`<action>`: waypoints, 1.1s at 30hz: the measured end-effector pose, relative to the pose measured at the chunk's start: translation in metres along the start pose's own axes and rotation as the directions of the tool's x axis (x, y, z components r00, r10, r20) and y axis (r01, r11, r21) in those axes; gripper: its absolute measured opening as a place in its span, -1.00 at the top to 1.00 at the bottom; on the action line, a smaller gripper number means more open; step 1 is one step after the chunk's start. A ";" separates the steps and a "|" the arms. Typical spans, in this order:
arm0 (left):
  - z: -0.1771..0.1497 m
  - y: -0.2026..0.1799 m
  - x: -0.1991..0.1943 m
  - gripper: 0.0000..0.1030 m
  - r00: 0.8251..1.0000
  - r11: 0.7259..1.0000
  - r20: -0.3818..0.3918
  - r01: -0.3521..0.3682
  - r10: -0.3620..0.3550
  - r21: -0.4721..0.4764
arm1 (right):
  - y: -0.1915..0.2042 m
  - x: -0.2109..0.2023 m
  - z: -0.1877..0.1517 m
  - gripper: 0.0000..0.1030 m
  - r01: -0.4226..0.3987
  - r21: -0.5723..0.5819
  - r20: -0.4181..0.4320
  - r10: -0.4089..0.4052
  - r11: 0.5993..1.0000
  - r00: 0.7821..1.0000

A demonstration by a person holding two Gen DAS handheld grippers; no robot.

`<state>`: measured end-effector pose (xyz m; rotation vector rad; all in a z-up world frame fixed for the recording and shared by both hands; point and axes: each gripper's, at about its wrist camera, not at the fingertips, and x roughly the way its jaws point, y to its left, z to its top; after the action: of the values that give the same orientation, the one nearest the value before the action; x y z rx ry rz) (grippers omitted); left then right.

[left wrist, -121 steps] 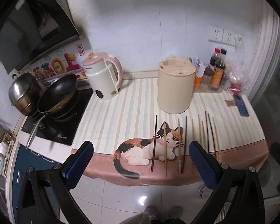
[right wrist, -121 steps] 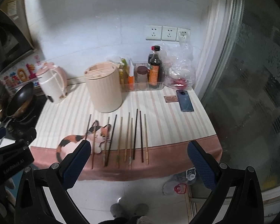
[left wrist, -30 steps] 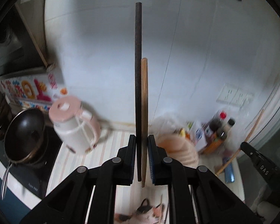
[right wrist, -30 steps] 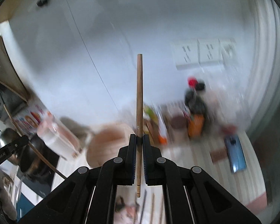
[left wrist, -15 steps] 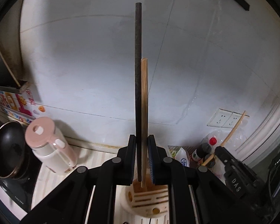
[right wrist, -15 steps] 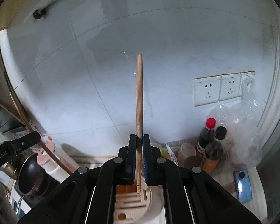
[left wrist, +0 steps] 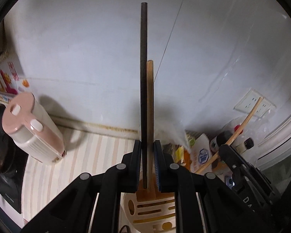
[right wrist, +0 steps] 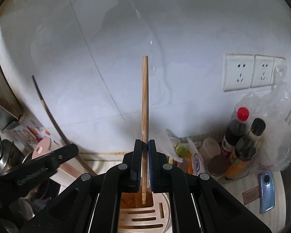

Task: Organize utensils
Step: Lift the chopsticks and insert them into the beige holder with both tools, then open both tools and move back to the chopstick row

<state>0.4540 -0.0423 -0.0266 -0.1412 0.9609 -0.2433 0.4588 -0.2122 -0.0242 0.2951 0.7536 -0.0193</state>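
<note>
Over the last second both grippers had travelled from out over the striped counter to a spot directly above the beige utensil holder (left wrist: 145,215), which now filled the bottom of both wrist views where before it sat off to one side or well below; judged from that, the carry was finished and only the lowering into the holder's large open compartment remained. The left gripper (left wrist: 147,165) was clamped on two chopsticks held side by side, a dark chopstick (left wrist: 143,68) and a shorter brown chopstick (left wrist: 150,97), their lower ends hanging just over the orange-lit opening of the holder, apparently not yet inside it. The right gripper (right wrist: 145,163) was pinched shut on a single light wooden chopstick (right wrist: 145,97), its lower tip likewise poised at that same compartment beside the slotted lid. Both tools pointed steeply downward with the sticks rising upright through the jaws. In the left view the right gripper's body and its stick showed at the right, near the bottles (right wrist: 240,136); the pink-lidded kettle (left wrist: 29,128) stood well apart at the left.
</note>
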 end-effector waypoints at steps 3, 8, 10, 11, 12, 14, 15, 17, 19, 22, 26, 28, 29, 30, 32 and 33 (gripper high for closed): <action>-0.007 0.002 0.010 0.81 0.999 1.000 -0.042 0.001 -0.001 0.012 | -0.002 0.008 -0.008 0.87 -0.002 -0.016 -0.036 0.001 1.000 0.999; -0.015 -0.004 0.002 0.73 0.995 1.000 -0.098 0.000 0.003 0.027 | -0.004 0.026 -0.023 0.87 -0.032 -0.046 -0.156 0.024 0.998 0.987; -0.017 -0.004 -0.012 0.58 0.997 0.999 -0.079 -0.013 0.016 0.032 | -0.010 0.026 -0.028 0.77 -0.027 -0.032 -0.186 0.021 0.999 0.982; -0.017 -0.005 -0.018 0.33 0.997 0.999 -0.066 -0.024 0.026 0.039 | -0.014 0.025 -0.029 0.54 -0.027 -0.021 -0.191 0.023 0.999 0.981; -0.018 -0.004 -0.028 0.05 0.998 0.998 -0.049 -0.039 0.042 0.052 | -0.020 0.020 -0.029 0.38 -0.030 0.002 -0.189 0.030 1.000 0.982; -0.022 -0.001 -0.049 -0.36 0.997 0.995 -0.003 -0.081 0.082 0.051 | -0.028 0.007 -0.028 0.08 -0.026 0.017 -0.172 0.028 1.000 0.985; -0.024 0.001 -0.058 -0.53 0.994 0.993 0.025 -0.106 0.105 0.049 | -0.031 0.000 -0.026 0.07 -0.018 0.018 -0.160 0.021 1.000 0.987; -0.031 0.006 -0.072 -0.76 0.987 0.988 0.070 -0.147 0.143 0.048 | -0.037 -0.018 -0.026 -0.06 -0.016 0.030 -0.143 0.020 0.999 0.989; -0.043 0.014 -0.085 -1.00 0.981 0.986 0.103 -0.167 0.162 0.032 | -0.045 -0.037 -0.030 -0.25 -0.006 0.038 -0.132 0.011 0.999 0.991; -0.064 0.024 -0.095 -1.00 0.970 0.976 0.119 -0.217 0.213 0.024 | -0.050 -0.060 -0.039 -0.55 0.011 0.028 -0.119 -0.007 1.000 0.993; -0.099 0.026 -0.095 -1.00 0.955 0.960 0.120 -0.278 0.271 0.039 | -0.057 -0.084 -0.062 -0.63 0.039 0.024 -0.120 -0.036 0.999 0.992; -0.122 0.027 -0.087 -1.00 0.956 0.957 0.085 -0.287 0.282 0.052 | -0.065 -0.091 -0.080 -0.63 0.062 0.032 -0.132 -0.057 0.998 0.990; -0.132 0.028 -0.079 -1.00 0.956 0.955 0.059 -0.292 0.289 0.057 | -0.069 -0.092 -0.088 -0.63 0.066 0.035 -0.142 -0.060 0.997 0.988; -0.147 0.028 -0.068 -1.00 0.955 0.953 0.020 -0.295 0.295 0.069 | -0.071 -0.091 -0.096 -0.63 0.072 0.035 -0.156 -0.066 0.997 0.986; -0.172 0.026 -0.048 -1.00 0.948 0.946 -0.036 -0.311 0.315 0.095 | -0.082 -0.087 -0.118 -0.63 0.091 0.043 -0.204 -0.081 0.995 0.976; -0.181 0.026 -0.041 -1.00 0.946 0.944 -0.050 -0.315 0.321 0.103 | -0.087 -0.083 -0.129 -0.63 0.101 0.044 -0.231 -0.088 0.994 0.969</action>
<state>0.2858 -0.0088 -0.1029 0.1098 1.0212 0.0057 0.3008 -0.2678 -0.0790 0.3174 0.9970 -0.0983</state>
